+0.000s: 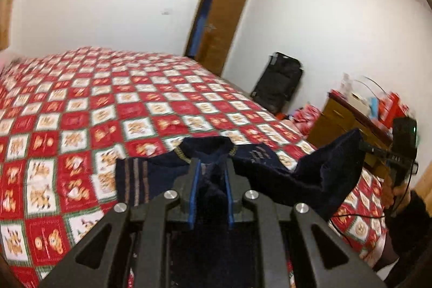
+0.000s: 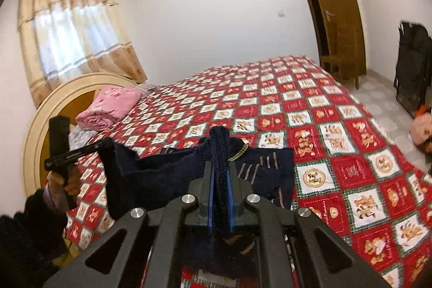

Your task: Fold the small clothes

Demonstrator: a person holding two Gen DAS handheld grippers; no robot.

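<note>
Dark fingers of the left gripper [image 1: 212,174] fill the bottom of the left wrist view, closed tight on a bunch of the navy sweater [image 1: 310,174]. Its cloth stretches off to the right, where the right gripper [image 1: 363,145] pinches another part of it, a hand [image 1: 397,192] on the grip below. From the right wrist view, the right gripper [image 2: 220,166] likewise has its fingers clamped on a fold of the navy sweater [image 2: 151,177], with the left gripper [image 2: 109,143] gripping the far end at the left. Held between the two, the sweater hangs above the bed [image 2: 337,126], whose red checked cover spreads beneath. One striped part [image 1: 135,180] droops near the cover.
</note>
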